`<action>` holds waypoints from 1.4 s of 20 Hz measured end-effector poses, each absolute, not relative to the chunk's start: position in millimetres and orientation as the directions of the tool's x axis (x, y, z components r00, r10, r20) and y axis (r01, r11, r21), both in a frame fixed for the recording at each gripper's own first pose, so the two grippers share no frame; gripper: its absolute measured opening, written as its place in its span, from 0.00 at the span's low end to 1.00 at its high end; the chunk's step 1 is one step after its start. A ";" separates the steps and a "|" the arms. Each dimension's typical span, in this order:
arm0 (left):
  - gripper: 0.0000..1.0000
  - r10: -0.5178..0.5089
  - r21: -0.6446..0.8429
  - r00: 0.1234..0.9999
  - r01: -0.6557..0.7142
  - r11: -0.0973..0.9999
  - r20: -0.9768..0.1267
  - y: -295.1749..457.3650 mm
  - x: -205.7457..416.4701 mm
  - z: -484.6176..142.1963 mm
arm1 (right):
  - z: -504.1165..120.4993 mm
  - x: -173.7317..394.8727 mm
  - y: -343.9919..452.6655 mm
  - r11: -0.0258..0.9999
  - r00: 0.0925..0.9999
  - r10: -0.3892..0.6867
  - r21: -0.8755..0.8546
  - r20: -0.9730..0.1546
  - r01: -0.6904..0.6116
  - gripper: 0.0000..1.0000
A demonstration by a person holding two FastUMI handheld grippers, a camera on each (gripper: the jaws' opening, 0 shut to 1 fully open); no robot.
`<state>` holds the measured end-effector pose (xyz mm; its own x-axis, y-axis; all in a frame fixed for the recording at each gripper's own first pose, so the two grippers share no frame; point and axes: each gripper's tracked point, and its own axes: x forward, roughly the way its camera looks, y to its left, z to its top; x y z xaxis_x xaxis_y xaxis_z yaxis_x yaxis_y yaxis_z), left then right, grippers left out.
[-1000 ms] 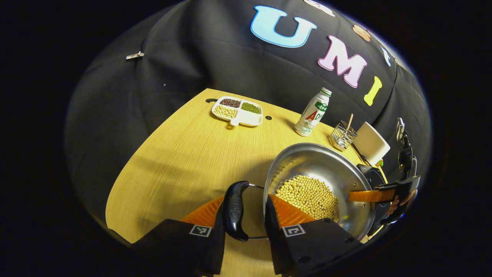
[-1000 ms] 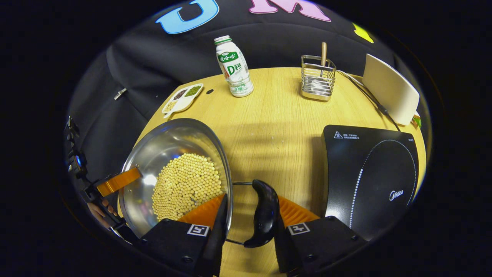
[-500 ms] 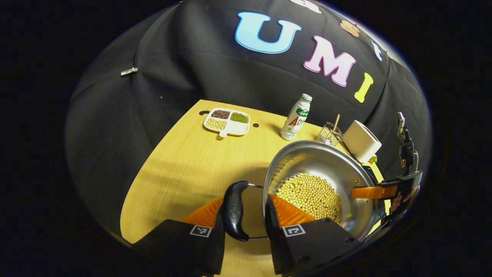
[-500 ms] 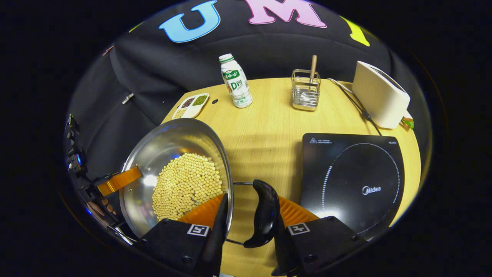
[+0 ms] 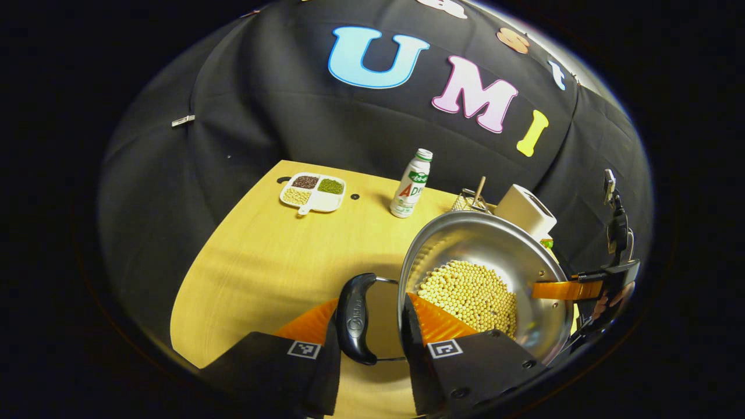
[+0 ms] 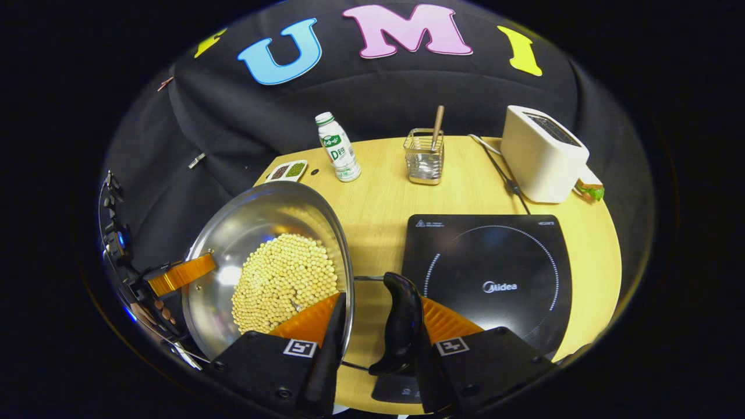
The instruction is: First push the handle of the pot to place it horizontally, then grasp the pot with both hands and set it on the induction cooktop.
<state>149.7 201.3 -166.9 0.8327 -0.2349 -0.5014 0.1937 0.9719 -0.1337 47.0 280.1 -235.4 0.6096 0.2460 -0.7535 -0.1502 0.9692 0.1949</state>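
Plainly, the pot [image 6: 273,262] is a shiny steel pan holding a heap of pale yellow beans [image 6: 285,282], with a black looped handle on each side, both lying level, so its long axis runs handle to handle. It hangs above the table's [image 6: 378,198] near edge, left of the induction cooktop [image 6: 495,273]. The left gripper [image 5: 371,317] pinches its handle [image 5: 353,319]; the right gripper [image 6: 381,317] pinches its handle [image 6: 401,326].

In the right gripper view, the pot [image 6: 273,262] with beans [image 6: 285,279] in it hangs left of the induction cooktop [image 6: 495,279] on the table [image 6: 384,203]. Behind the cooktop stand a bottle [image 6: 337,148], a wire holder [image 6: 425,157] and a toaster [image 6: 544,154], left to right; a divided dish [image 6: 287,170] lies far left.
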 end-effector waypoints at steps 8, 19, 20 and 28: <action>0.52 -0.261 -0.136 0.826 0.223 0.965 -0.499 130.3 151.9 -162.7 | -222.1 46.9 209.9 0.973 0.617 0.226 0.196 -0.754 -0.118 0.59; 0.52 -0.298 -0.124 0.791 0.276 0.953 -0.534 33.7 171.0 -184.8 | -234.7 55.4 111.3 0.978 0.603 0.187 0.203 -0.776 -0.042 0.54; 0.52 -0.301 -0.126 0.788 0.278 0.952 -0.537 26.1 171.7 -187.1 | -237.1 55.7 104.0 0.978 0.601 0.185 0.203 -0.778 -0.038 0.54; 0.52 -0.321 -0.144 0.768 0.291 0.946 -0.555 -29.1 184.9 -210.8 | -250.9 69.2 47.1 0.981 0.591 0.159 0.192 -0.791 -0.007 0.58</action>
<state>184.9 -29.1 -210.8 0.7676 -0.3212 -0.5546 0.2914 0.9456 -0.1444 69.2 47.1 -250.9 0.5910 0.1586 -0.7910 -0.0070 0.9814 0.1916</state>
